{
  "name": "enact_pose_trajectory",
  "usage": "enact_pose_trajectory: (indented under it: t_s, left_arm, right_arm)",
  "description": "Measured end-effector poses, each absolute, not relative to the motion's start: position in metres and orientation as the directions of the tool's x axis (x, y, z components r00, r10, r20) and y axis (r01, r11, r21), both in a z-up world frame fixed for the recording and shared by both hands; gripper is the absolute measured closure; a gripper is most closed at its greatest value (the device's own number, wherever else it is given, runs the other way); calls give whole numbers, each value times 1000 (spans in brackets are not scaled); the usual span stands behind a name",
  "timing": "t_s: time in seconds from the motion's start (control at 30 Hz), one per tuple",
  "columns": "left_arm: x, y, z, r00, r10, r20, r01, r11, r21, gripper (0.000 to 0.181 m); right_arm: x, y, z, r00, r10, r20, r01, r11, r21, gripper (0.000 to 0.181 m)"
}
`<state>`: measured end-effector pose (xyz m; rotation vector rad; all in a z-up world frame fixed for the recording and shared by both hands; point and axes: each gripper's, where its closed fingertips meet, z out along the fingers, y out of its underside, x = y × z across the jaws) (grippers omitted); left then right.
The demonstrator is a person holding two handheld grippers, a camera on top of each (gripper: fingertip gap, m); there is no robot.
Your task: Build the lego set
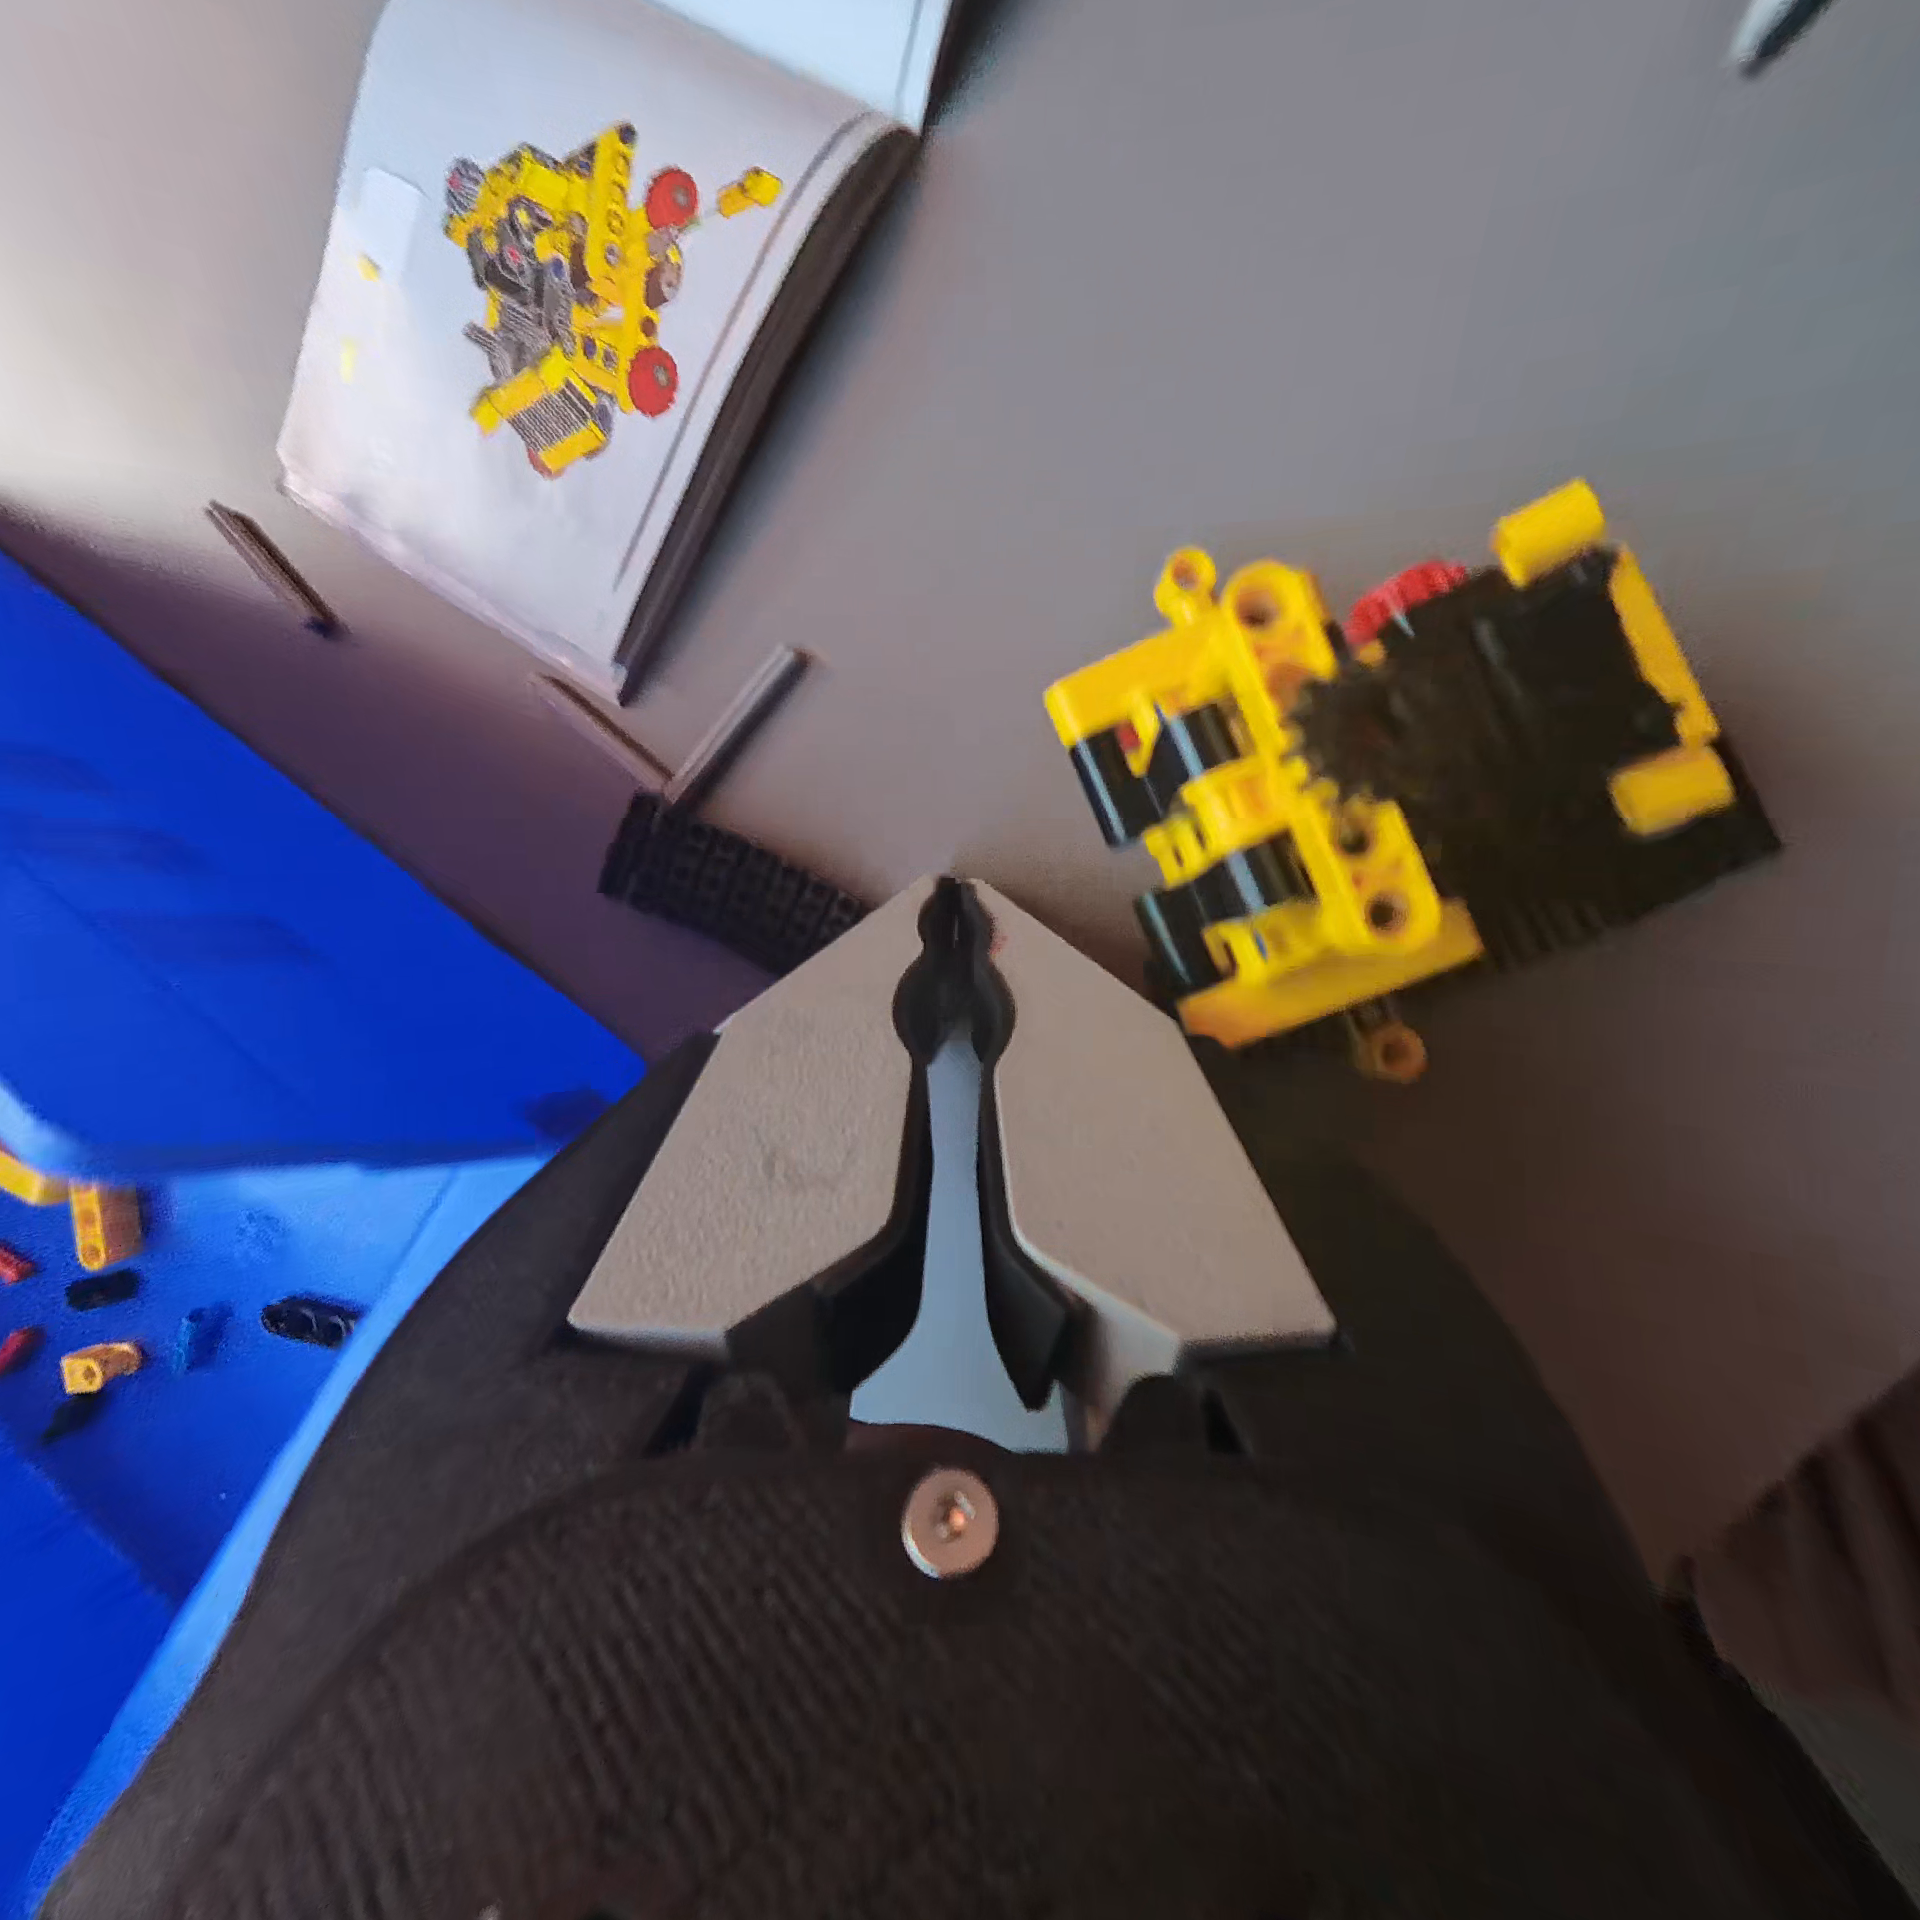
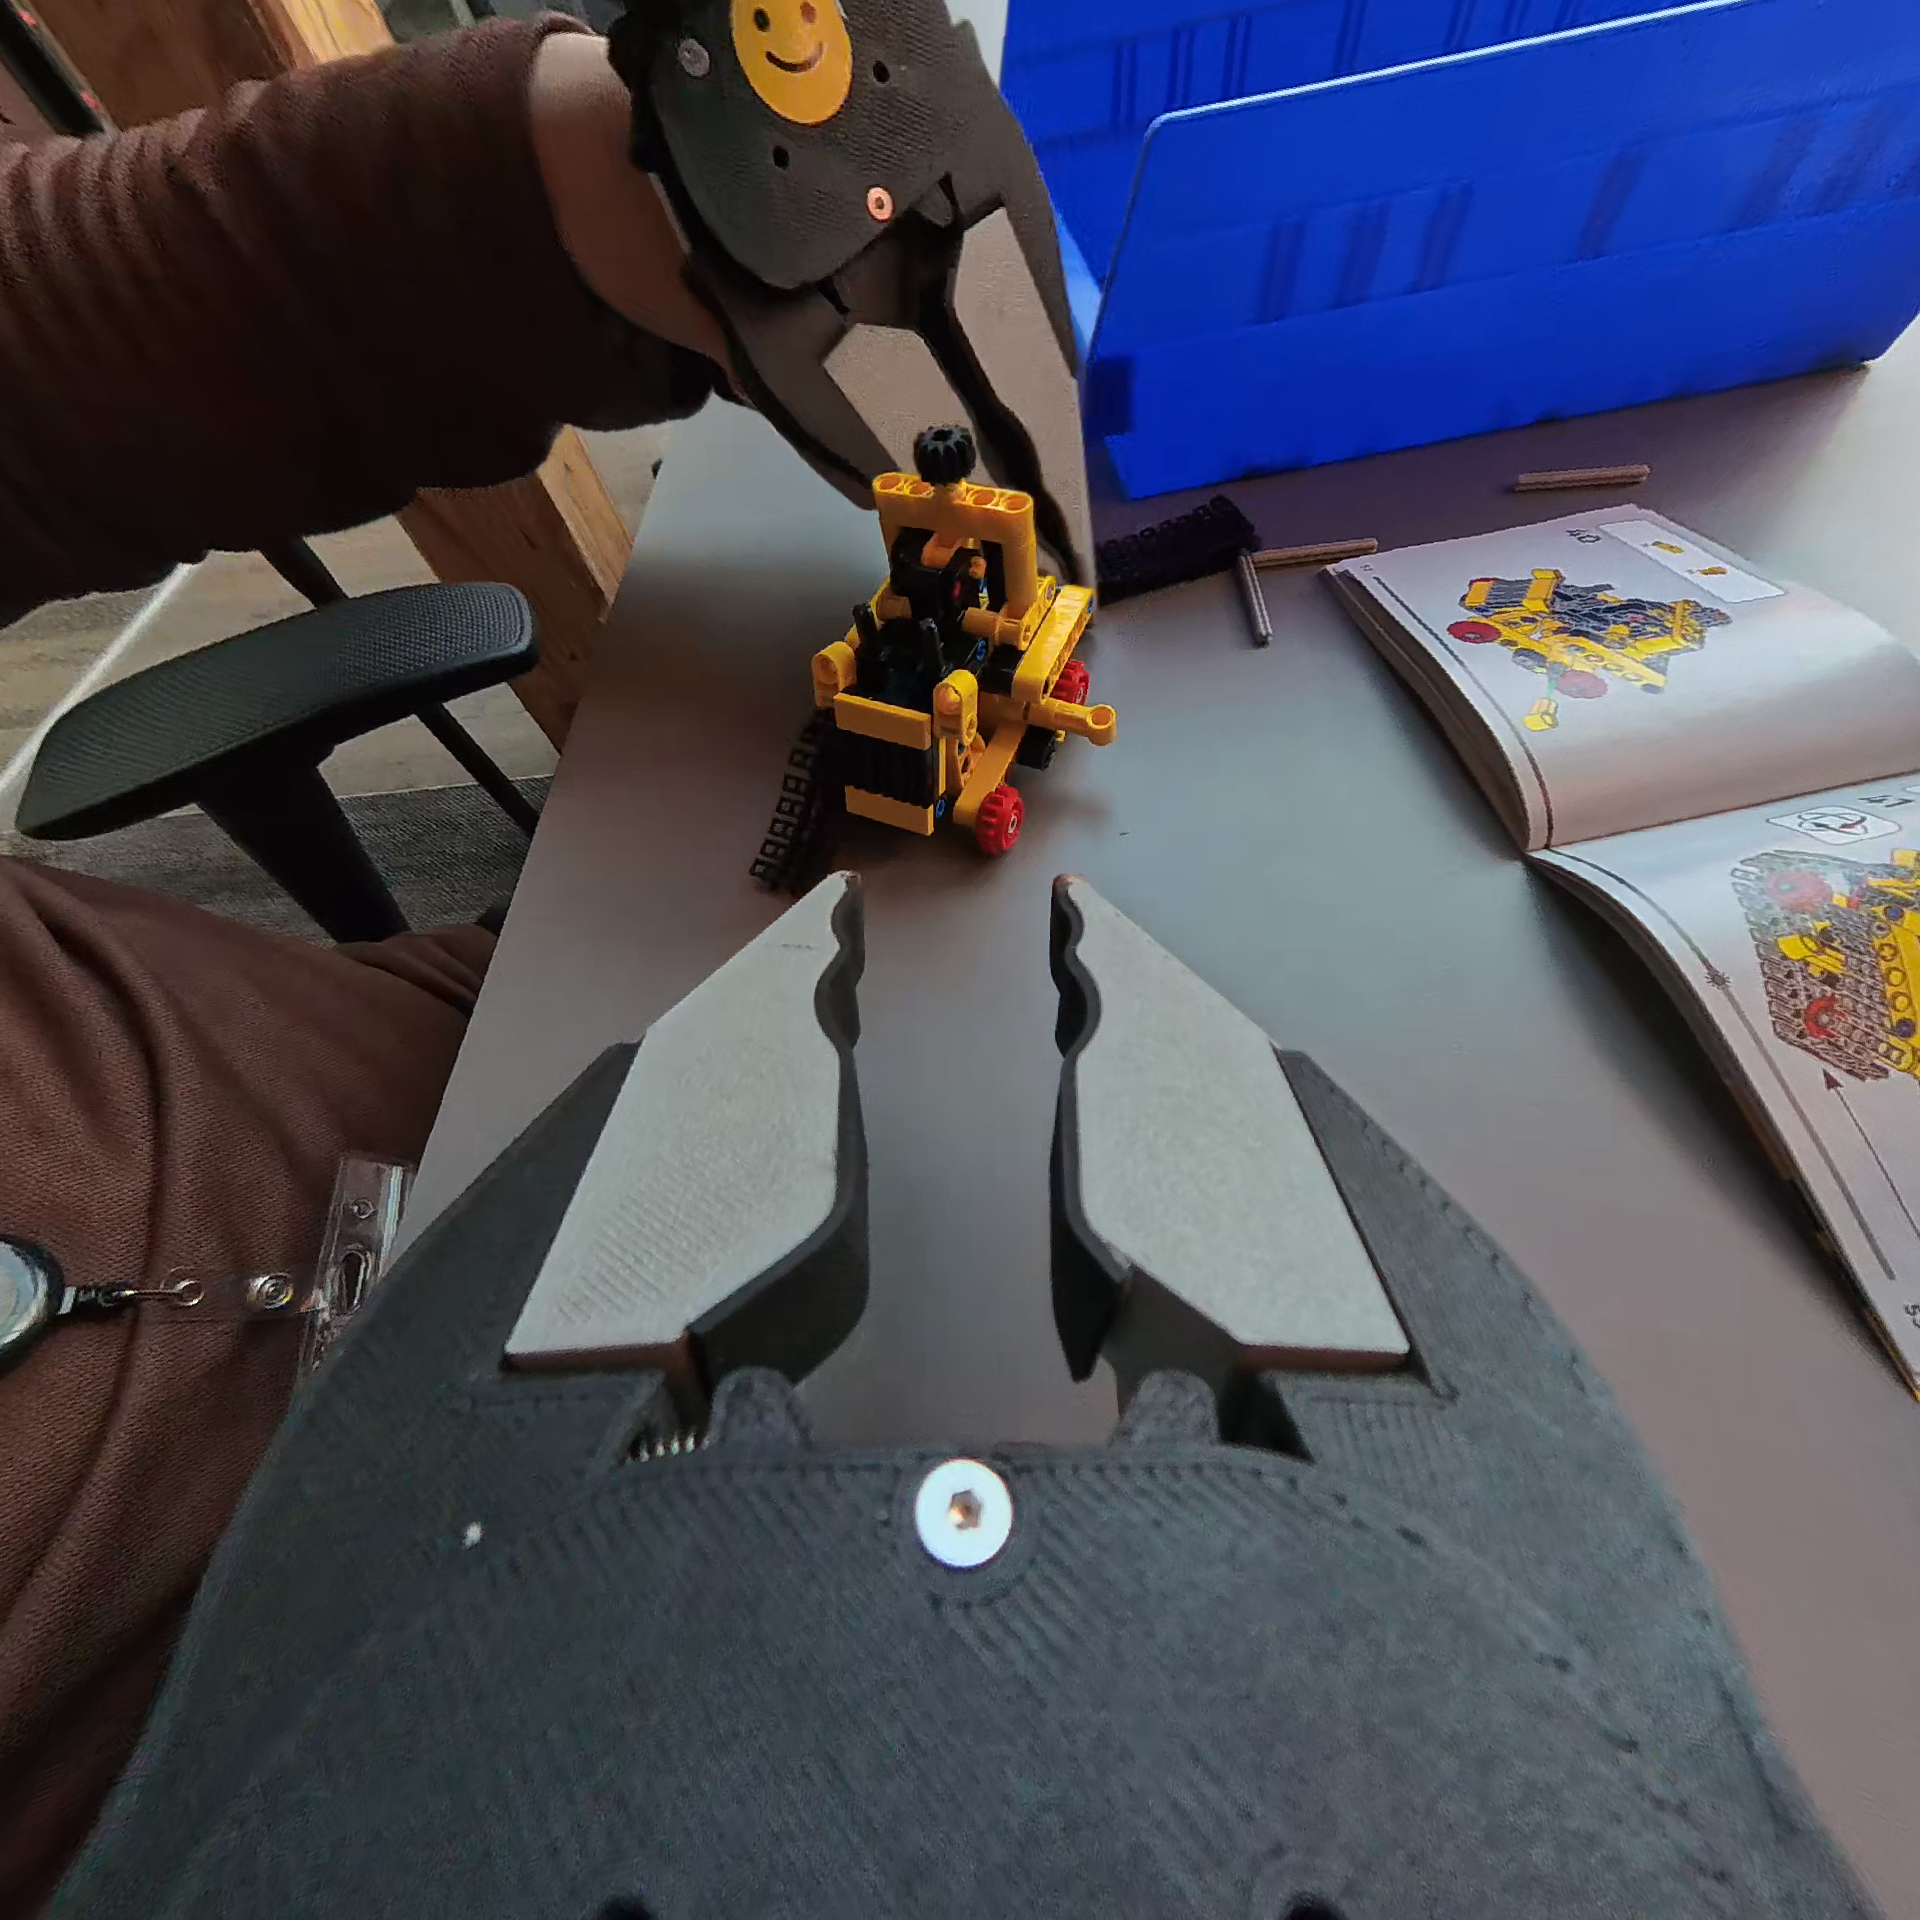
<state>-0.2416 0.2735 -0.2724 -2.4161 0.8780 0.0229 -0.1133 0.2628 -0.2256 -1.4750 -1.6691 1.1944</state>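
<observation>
Grey table point(image 2: 1299, 935): bulldozer model point(image 2: 951, 686) blade-first toward right tool point(image 2: 956, 883).

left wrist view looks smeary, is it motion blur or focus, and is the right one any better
Left wrist view: motion-like smear across the lego model, instruction booklet and blue bin; even the left gripper, jaws closed, looks soft. Right wrist view: much sharper, with crisp texture on the right gripper and wide-angle bending at the edges.
</observation>
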Motion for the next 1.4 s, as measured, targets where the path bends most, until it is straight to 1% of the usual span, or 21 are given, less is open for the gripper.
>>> enact_pose_trajectory:
  t_s: [0.07, 0.13, 0.2, 0.23, 0.3, 0.37, 0.4, 0.43, 0.47, 0.6, 0.8, 1.0, 1.13, 1.23, 1.3, 1.4]
  left_arm:
    - [-248, 263, -269, 786, -581, -211, -598, -626, -502, 181]
    - [-255, 265, -258, 815, -529, -237, -560, -613, -557, 181]
    - [-261, 273, -248, 857, -447, -258, -501, -599, -625, 172]
    - [-264, 276, -246, 870, -411, -273, -484, -598, -639, 166]
    - [-269, 280, -252, 877, -370, -307, -479, -619, -623, 156]
    - [-272, 282, -261, 876, -353, -330, -483, -642, -595, 154]
    - [-273, 282, -266, 873, -350, -340, -487, -654, -579, 155]
    - [-274, 284, -267, 870, -344, -353, -492, -648, -582, 163]
    - [-274, 284, -267, 864, -345, -368, -503, -641, -580, 165]
    - [-276, 277, -267, 862, -355, -361, -505, -648, -570, 170]
    - [-260, 252, -266, 894, -394, -213, -432, -635, -641, 170]
    - [-229, 223, -264, 844, -508, -169, -478, -573, -666, 169]
    - [-233, 226, -254, 841, -513, -174, -473, -537, -699, 154]
    - [-223, 224, -241, 809, -580, -91, -429, -478, -767, 146]
    - [-214, 223, -234, 774, -632, -34, -402, -449, -798, 145]
    - [-213, 229, -236, 757, -653, 11, -394, -470, -790, 144]
  right_arm:
    - [-113, 263, -226, -200, 972, -123, 430, -25, -902, 148]
    - [-113, 262, -226, -201, 972, -120, 432, -22, -902, 149]
    - [-113, 262, -227, -204, 972, -120, 439, -19, -899, 149]
    - [-113, 261, -228, -204, 971, -121, 442, -19, -897, 149]
    - [-114, 262, -228, -202, 972, -122, 444, -20, -896, 149]
    - [-113, 262, -227, -198, 973, -119, 438, -21, -899, 149]
    - [-113, 263, -227, -195, 974, -118, 434, -22, -901, 149]
    - [-113, 263, -226, -193, 974, -119, 431, -25, -902, 149]
    - [-113, 264, -226, -192, 974, -121, 429, -28, -903, 149]
    - [-113, 264, -225, -196, 972, -133, 427, -38, -904, 150]
    - [-113, 262, -226, -201, 973, -115, 431, -18, -902, 149]
    - [-113, 262, -227, -204, 971, -123, 437, -22, -899, 149]
    - [-113, 262, -227, -198, 973, -115, 437, -17, -899, 149]
    - [-111, 252, -231, -209, 963, -170, 472, -53, -880, 143]
    - [-112, 237, -235, -230, 947, -224, 504, -81, -860, 137]
    - [-116, 222, -241, -218, 953, -208, 535, -61, -843, 133]
